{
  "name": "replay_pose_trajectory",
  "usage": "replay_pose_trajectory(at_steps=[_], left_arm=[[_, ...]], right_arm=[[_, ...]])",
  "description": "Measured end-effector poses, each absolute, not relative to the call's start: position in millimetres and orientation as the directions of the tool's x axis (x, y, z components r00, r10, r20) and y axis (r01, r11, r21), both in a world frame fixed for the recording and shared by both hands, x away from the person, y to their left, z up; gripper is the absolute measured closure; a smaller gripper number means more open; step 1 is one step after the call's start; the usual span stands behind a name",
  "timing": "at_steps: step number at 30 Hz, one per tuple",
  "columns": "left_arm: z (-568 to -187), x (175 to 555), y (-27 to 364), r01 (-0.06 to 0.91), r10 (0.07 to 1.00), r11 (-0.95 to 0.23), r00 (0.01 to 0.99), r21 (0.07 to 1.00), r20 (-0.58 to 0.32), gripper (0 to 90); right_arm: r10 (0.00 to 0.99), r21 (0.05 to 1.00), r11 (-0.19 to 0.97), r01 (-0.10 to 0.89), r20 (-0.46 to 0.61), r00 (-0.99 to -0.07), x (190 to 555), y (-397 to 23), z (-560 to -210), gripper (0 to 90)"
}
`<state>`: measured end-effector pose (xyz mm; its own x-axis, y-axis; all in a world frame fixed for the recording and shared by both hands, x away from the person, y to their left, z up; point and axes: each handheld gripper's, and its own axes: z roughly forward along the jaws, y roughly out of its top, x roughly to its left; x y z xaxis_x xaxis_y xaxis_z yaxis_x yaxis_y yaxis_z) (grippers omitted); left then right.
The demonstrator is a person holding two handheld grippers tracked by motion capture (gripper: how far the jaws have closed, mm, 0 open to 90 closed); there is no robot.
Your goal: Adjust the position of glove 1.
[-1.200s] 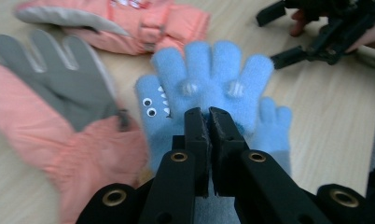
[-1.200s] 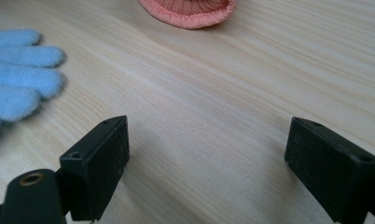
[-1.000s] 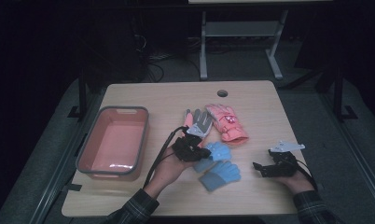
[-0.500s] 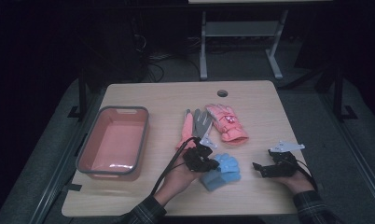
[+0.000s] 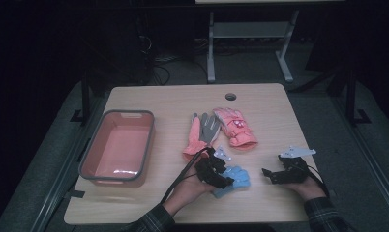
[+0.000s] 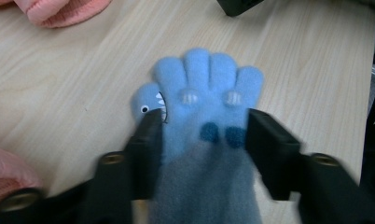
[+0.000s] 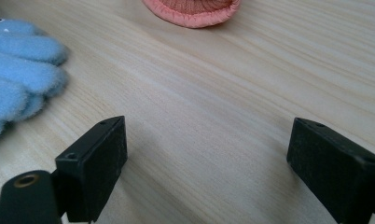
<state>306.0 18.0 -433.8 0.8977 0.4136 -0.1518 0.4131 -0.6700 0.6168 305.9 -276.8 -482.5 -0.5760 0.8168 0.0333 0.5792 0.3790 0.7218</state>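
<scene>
A light blue fleece glove (image 6: pixel 206 93) with a shark face lies flat on the table (image 5: pixel 260 101), fingers pointing away from my left gripper (image 6: pixel 204 126). That gripper's jaws have just been opening and now stand on either side of the glove's palm, with the grey cuff running back between them. In the high view the left gripper (image 5: pixel 225 180) covers the blue glove's (image 5: pixel 237 177) near-left part. My right gripper (image 5: pixel 270 175) rests low at the front right, open, with bare wood between its jaws (image 7: pixel 206 135). The blue glove's fingers (image 7: pixel 17 60) lie to its left.
A pink glove (image 5: pixel 233 125) and a grey-and-orange glove (image 5: pixel 202 130) lie side by side mid-table. A pink tray (image 5: pixel 86 154) with a grey rim stands at the left. A cable hole (image 5: pixel 230 96) sits near the far edge. Pink cuffs (image 6: pixel 59 9) (image 7: pixel 195 9) edge both gripper views.
My left hand has drawn back toward the near edge and slightly right, coming down over the blue glove. The right hand has stayed put.
</scene>
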Motion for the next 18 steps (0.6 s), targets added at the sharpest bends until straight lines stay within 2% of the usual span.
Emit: replay_pose_trajectory(at_steps=[2, 3, 6, 13, 18], left_arm=[[-434.8, 306.0, 17.1, 0.407, 0.410, -0.674, 0.900, 0.617, -0.146, 32.1], [-439.4, 306.7, 15.1, 0.378, 0.395, -0.706, 0.912, 0.599, -0.110, 24.4], [-448.0, 305.5, 10.2, 0.377, 0.397, -0.724, 0.913, 0.577, -0.099, 16.8], [-460.1, 301.6, 2.5, 0.350, 0.391, -0.756, 0.919, 0.553, -0.048, 14.3], [-461.0, 298.2, 1.8, 0.331, 0.390, -0.764, 0.921, 0.554, -0.012, 15.8]], right_arm=[[0.817, 0.722, 0.379, 0.579, 0.033, -0.576, 305.9, -276.8, -482.6, 11.5], [0.817, 0.722, 0.378, 0.580, 0.035, -0.576, 305.9, -276.8, -482.5, 11.4], [0.816, 0.721, 0.381, 0.579, 0.032, -0.577, 305.7, -276.8, -482.5, 11.3], [0.815, 0.721, 0.382, 0.578, 0.032, -0.579, 305.1, -276.6, -482.5, 11.3], [0.814, 0.720, 0.384, 0.578, 0.033, -0.580, 305.5, -276.2, -482.6, 10.6]])
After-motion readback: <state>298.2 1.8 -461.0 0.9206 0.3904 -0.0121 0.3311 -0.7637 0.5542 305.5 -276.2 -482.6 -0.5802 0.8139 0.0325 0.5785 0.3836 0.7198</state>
